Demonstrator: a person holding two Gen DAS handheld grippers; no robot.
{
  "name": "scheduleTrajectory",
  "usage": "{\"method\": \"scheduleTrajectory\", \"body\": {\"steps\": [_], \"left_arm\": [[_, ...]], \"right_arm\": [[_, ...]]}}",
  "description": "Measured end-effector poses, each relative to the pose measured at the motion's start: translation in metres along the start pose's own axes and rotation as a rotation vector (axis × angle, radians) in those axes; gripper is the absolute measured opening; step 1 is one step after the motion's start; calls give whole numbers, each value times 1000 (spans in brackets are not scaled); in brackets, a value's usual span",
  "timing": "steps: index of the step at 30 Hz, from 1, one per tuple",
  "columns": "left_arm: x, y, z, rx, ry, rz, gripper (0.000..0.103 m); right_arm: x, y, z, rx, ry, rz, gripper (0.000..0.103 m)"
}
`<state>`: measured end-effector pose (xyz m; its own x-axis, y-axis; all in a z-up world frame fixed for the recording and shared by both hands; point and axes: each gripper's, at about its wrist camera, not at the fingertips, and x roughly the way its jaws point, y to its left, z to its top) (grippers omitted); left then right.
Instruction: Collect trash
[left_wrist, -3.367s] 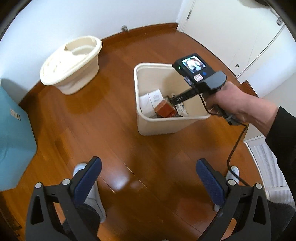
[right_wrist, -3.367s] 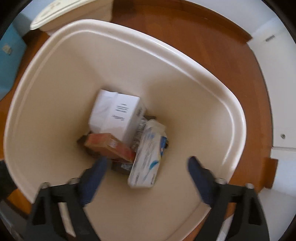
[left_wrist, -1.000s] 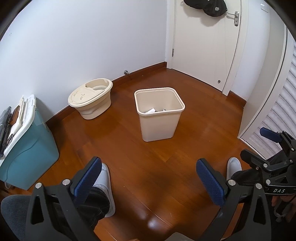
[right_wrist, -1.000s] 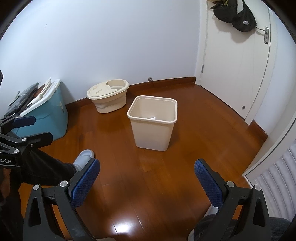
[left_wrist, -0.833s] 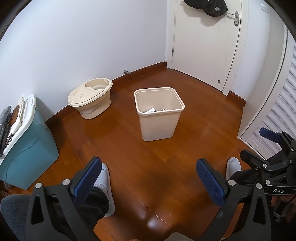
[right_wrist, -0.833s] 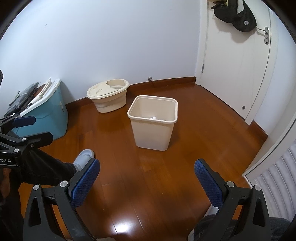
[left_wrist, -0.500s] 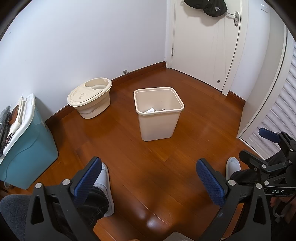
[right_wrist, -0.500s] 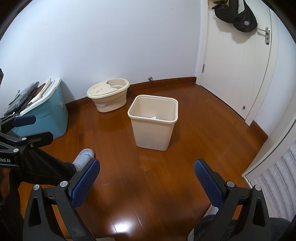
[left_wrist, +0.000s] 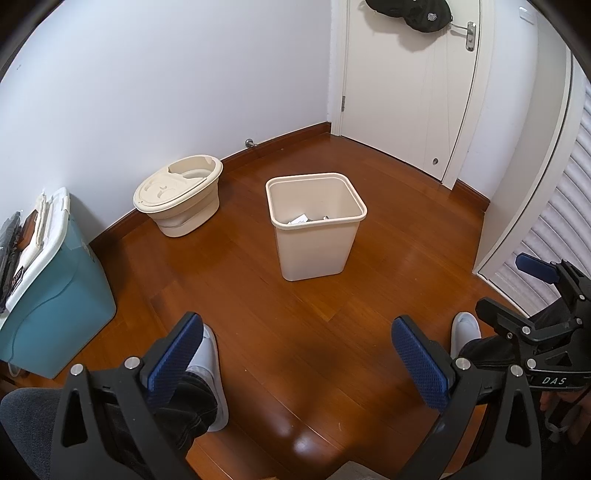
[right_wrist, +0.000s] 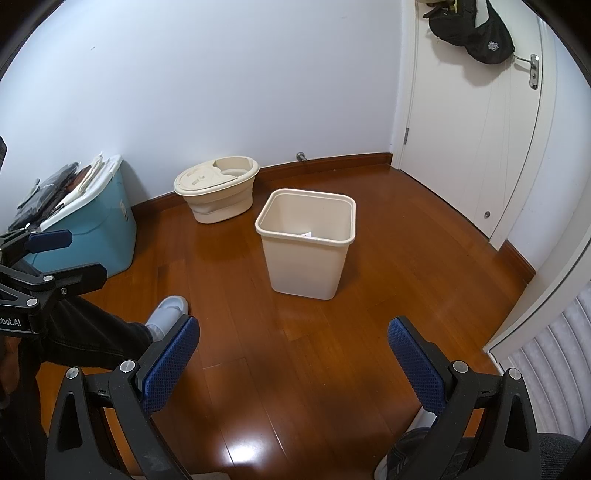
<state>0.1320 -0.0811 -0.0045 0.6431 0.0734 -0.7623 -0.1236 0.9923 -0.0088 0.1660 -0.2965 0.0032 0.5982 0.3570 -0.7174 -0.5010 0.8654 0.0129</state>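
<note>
A cream waste bin (left_wrist: 314, 243) (right_wrist: 306, 262) stands upright in the middle of the wooden floor. Bits of white and dark trash (left_wrist: 301, 219) (right_wrist: 306, 233) show over its rim at the bottom. My left gripper (left_wrist: 295, 354) hangs open and empty well short of the bin, over bare floor. The right gripper (right_wrist: 293, 354) is open and empty too, at about the same distance from the bin. Each gripper appears at the edge of the other's view, the right gripper (left_wrist: 535, 280) on the right and the left gripper (right_wrist: 48, 254) on the left.
A cream oval tub with a lid (left_wrist: 179, 194) (right_wrist: 218, 192) sits by the wall. A teal storage box (left_wrist: 48, 295) (right_wrist: 96, 229) with clothes on top is at the left. A white door (left_wrist: 406, 85) and a louvred panel (left_wrist: 554, 229) close the right side. The person's slippered feet (left_wrist: 208, 365) (left_wrist: 463, 328) rest near me.
Since 3.4 s ago both grippers pulled far back from the bin, where the right one was reaching inside. Over the last second the views hardly shift.
</note>
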Motion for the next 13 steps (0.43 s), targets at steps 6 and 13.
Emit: {"method": "scheduleTrajectory", "body": {"steps": [6, 13], "left_arm": [[-2, 2, -1, -23, -8, -37, 103], [-1, -1, 0, -16, -3, -38, 103]], "right_arm": [[0, 0, 0, 0, 1, 2, 103], [0, 2, -3, -1, 1, 3, 103]]}}
